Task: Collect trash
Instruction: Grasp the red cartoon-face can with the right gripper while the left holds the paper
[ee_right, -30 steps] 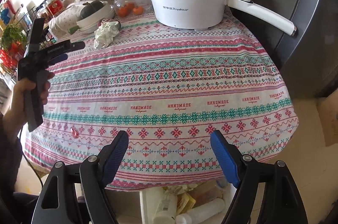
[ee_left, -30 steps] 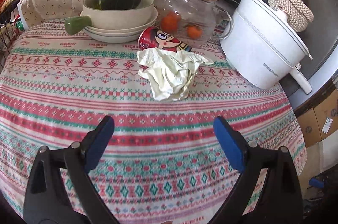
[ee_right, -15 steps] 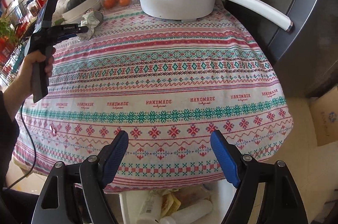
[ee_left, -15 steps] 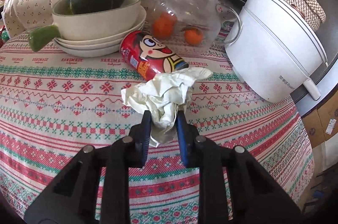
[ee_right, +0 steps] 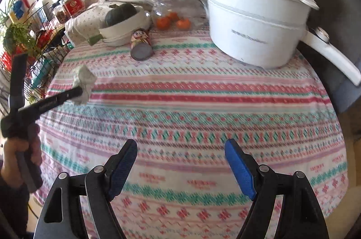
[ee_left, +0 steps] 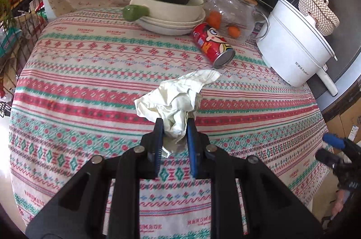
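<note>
The left hand-held gripper [ee_left: 173,126] has just closed on the crumpled paper [ee_left: 176,99], now lifted off the bench [ee_left: 79,85]. The right hand-held gripper [ee_right: 180,153] is open, empty. The can [ee_left: 212,45] is not yet collected.

1. The left gripper [ee_left: 173,129], low in the left wrist view, has black angular arms with triangular cut-outs and round silver screw heads at the joints.
2. Its fingers [ee_left: 158,137] carry blue pads with a finely ribbed face.
3. The right gripper [ee_right: 181,162], at the bottom of the right wrist view, is the same build: black arms, silver screws, blue textured pads.
4. At the left edge of the right wrist view, the left gripper shows as a black pistol-shaped handle with small pale lettering along its barrel.
5. The hand [ee_right: 22,155] there ends in a dark sleeve, with a thin black cable below.
</note>
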{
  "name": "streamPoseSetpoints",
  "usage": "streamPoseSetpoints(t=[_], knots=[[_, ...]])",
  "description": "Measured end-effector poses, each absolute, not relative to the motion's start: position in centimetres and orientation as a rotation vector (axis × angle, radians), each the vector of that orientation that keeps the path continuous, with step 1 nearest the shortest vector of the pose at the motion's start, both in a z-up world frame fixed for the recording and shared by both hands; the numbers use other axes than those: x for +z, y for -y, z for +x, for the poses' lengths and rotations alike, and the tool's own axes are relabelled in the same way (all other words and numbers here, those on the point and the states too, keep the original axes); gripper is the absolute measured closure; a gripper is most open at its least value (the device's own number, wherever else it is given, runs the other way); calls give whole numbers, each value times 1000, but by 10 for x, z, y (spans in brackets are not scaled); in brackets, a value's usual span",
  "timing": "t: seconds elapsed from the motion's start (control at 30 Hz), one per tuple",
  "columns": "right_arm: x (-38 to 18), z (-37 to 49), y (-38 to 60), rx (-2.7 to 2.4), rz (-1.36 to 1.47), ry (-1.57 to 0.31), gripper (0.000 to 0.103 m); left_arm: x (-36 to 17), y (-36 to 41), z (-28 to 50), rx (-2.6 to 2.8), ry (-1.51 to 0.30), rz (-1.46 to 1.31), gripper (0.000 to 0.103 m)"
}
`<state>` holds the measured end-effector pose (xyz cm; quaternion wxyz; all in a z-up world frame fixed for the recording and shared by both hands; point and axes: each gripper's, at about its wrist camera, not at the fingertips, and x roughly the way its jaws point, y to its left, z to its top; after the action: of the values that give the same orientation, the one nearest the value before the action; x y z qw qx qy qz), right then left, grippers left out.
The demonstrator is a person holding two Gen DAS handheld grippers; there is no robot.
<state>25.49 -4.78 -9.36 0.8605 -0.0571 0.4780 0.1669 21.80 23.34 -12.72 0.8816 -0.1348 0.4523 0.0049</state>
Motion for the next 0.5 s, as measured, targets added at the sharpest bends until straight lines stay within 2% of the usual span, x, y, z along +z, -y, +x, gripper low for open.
streamPoseSetpoints(t=[0.23, 0.5], knots=[[-114, 321, -40, 417, -202, -933, 22, -121, -269, 206, 77, -894, -287, 82], [-143, 386, -101, 453, -281, -907, 22, -128, -275, 202, 92, -890, -215, 82]])
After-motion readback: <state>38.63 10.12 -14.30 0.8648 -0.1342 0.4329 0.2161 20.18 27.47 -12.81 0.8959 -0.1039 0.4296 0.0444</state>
